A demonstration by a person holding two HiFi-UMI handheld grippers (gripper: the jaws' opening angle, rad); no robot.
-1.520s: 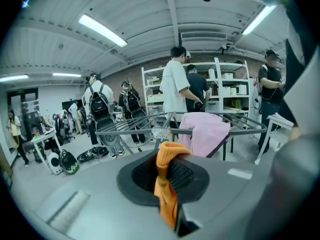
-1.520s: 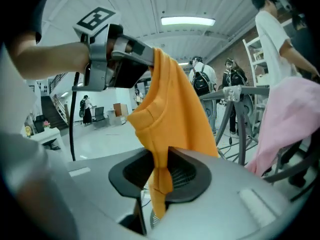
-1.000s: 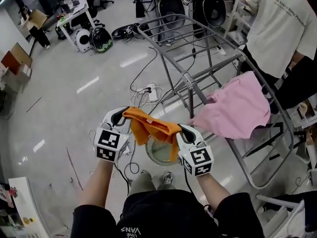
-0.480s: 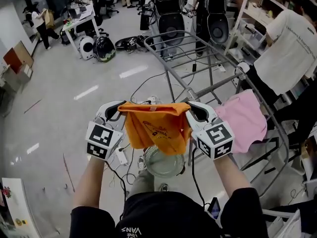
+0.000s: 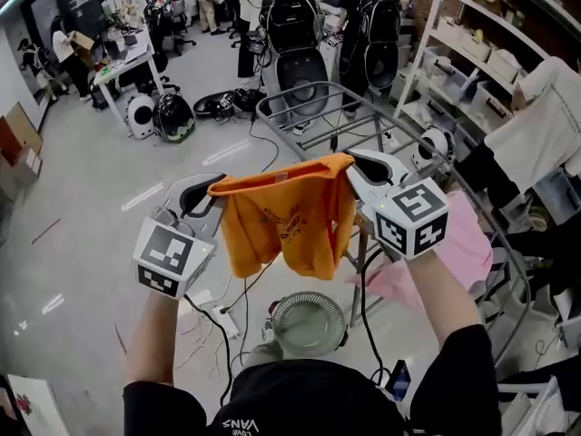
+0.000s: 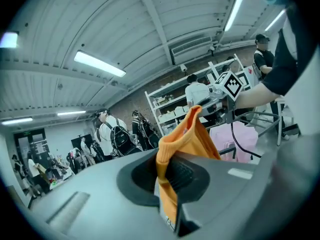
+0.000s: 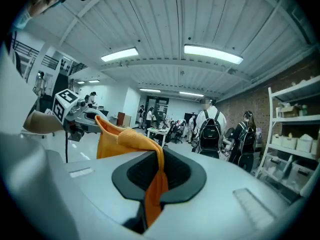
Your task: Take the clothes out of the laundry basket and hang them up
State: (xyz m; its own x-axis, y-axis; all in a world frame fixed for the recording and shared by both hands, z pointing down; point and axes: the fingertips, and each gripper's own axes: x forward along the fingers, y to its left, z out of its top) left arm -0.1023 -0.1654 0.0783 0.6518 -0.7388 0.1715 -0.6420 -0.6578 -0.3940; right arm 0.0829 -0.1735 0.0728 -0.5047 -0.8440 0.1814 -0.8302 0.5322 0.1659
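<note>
An orange garment (image 5: 290, 216) hangs stretched between my two grippers, held by its top edge at chest height. My left gripper (image 5: 215, 192) is shut on its left corner, and the cloth is pinched between the pads in the left gripper view (image 6: 169, 184). My right gripper (image 5: 350, 164) is shut on the right corner, where orange cloth (image 7: 125, 139) runs down between the jaws. Behind the garment stands the grey drying rack (image 5: 318, 107), with a pink garment (image 5: 465, 239) draped over its near right side. The round laundry basket (image 5: 309, 323) sits on the floor below my hands.
Cables and a power strip (image 5: 218, 307) lie on the floor by the basket. A person in a white shirt (image 5: 536, 125) stands at the right by white shelves (image 5: 472, 62). People with black backpacks (image 5: 295, 25) stand behind the rack.
Both grippers have risen and drawn apart with the orange garment, which now hangs spread out between them. It has come up from just above the basket to in front of the rack.
</note>
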